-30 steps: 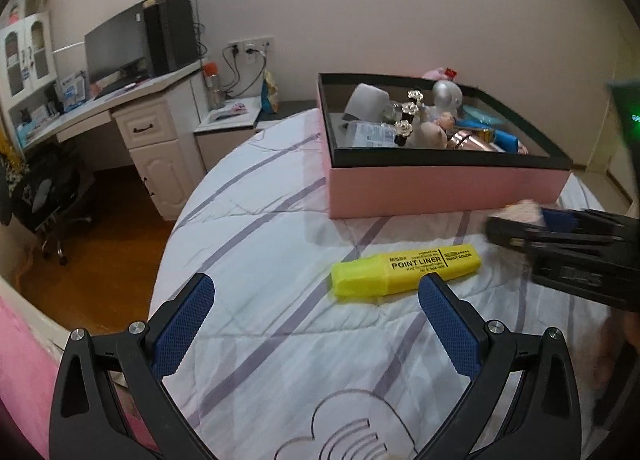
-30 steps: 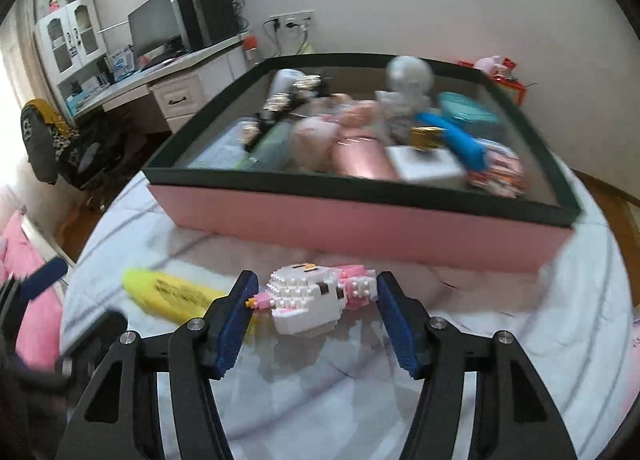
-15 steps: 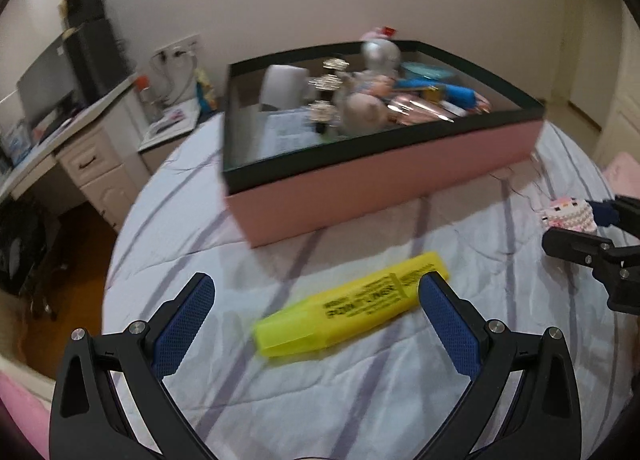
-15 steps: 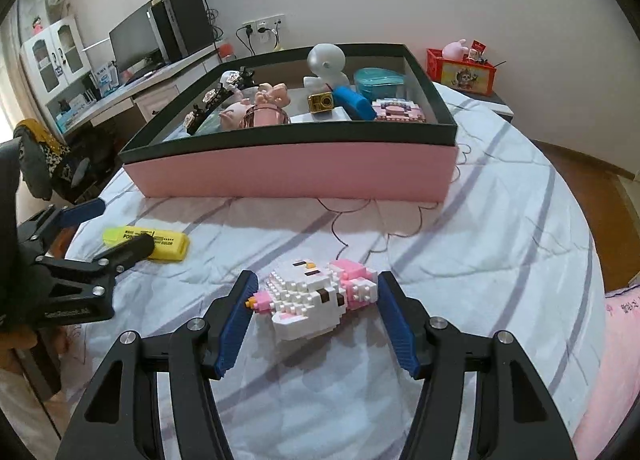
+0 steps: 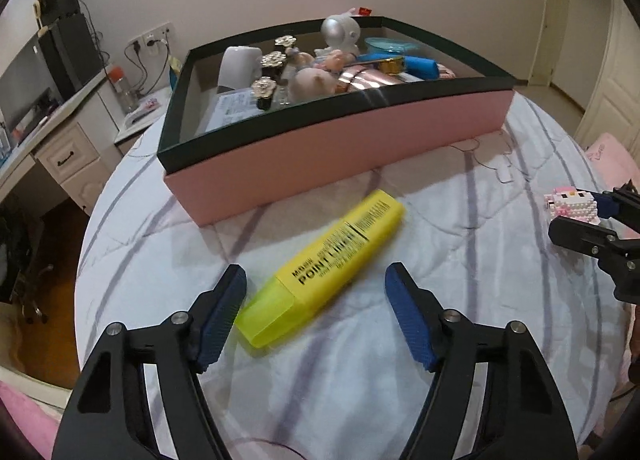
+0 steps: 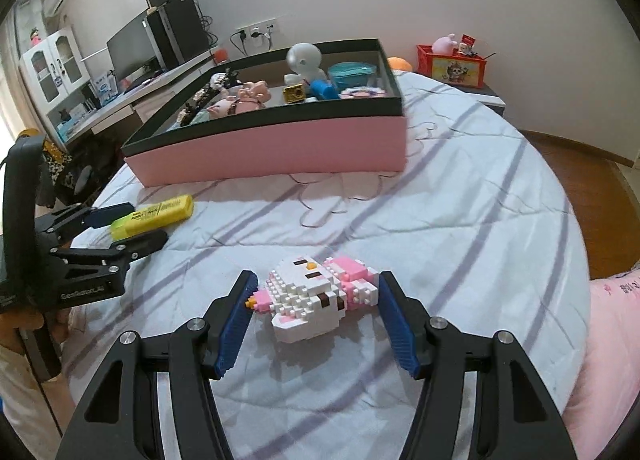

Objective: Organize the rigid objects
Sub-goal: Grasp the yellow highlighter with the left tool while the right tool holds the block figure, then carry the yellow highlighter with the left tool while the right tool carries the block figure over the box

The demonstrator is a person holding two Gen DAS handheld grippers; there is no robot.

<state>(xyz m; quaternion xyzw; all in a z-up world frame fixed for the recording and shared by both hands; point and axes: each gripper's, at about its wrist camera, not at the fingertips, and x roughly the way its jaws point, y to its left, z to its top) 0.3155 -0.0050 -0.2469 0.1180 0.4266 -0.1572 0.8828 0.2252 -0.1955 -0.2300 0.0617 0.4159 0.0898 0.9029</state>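
two hand-held grippers: our left hand-held gripper [image 5: 316, 312], jaws just narrowing yet clear, straddles the yellow highlighter [image 5: 324, 266] lying slantwise on the bed [image 5: 460, 196] before the pink box [image 5: 340, 140]; it may pivot out. our right hand-held gripper [image 6: 316, 314] clasps the brick cat [image 6: 320, 296], which may crumble.

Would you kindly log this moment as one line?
left gripper: jaws closing around yellow plastic highlighter, untouched | right gripper: holds white-pink brick cat
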